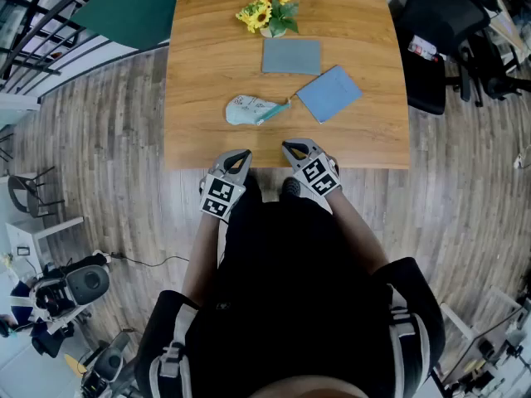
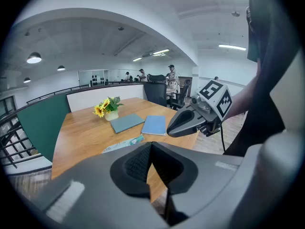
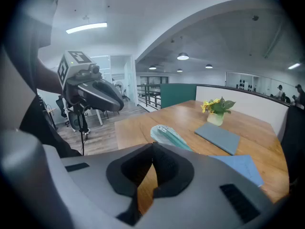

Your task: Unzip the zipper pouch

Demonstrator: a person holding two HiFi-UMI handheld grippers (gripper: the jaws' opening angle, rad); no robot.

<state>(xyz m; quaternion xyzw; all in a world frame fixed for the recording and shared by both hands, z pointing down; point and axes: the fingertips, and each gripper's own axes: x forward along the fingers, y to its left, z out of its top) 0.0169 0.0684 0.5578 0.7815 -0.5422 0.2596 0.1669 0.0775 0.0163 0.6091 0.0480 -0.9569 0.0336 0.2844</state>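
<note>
Left gripper, right gripper: jaws together, empty, at your near table edge. Zipper pouch: flat on the table, twelve o'clock of both, untouched. Step: approach, not begun. Next: you open both, pin the pouch with one, unzip with the other.

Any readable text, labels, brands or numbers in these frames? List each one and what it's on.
No legible text anywhere.
Print on the pale teal patterned zipper pouch: too small to read.
Covers of the grey flat book and the blue flat book: no print visible.
Square markers on the left gripper and the right gripper: black-and-white coded patterns, not words.
</note>
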